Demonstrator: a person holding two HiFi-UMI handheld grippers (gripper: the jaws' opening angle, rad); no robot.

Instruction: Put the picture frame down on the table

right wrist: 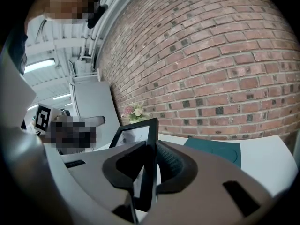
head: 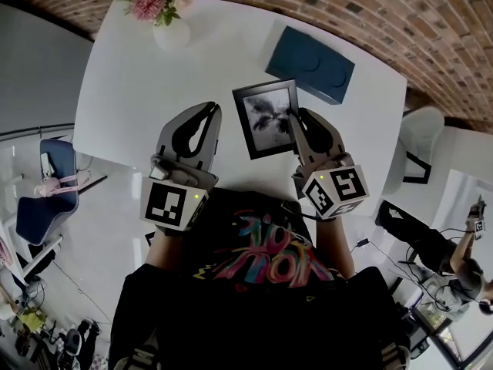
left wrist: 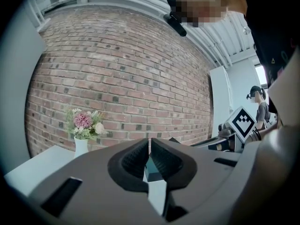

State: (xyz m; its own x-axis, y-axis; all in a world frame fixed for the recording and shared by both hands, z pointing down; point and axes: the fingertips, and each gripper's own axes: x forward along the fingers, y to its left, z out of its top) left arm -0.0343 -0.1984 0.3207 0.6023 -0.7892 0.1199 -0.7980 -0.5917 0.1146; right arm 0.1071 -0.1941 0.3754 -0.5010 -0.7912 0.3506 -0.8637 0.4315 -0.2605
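Note:
The picture frame (head: 266,119) is black with a grey photo behind glass, and it hangs over the middle of the white table (head: 139,91). My right gripper (head: 296,119) is shut on the frame's right edge. In the right gripper view the frame (right wrist: 136,134) stands on edge, its side rail pinched between the ribbed pads (right wrist: 168,165). My left gripper (head: 209,112) is just left of the frame and apart from it. Its jaws are shut with nothing between them, and the pads (left wrist: 136,159) nearly meet in the left gripper view.
A dark blue flat box (head: 310,64) lies at the table's far right, just beyond the frame. A white vase of pink flowers (head: 166,21) stands at the far left corner. A blue chair (head: 38,199) is left of the table. Another person (head: 454,260) sits at the right.

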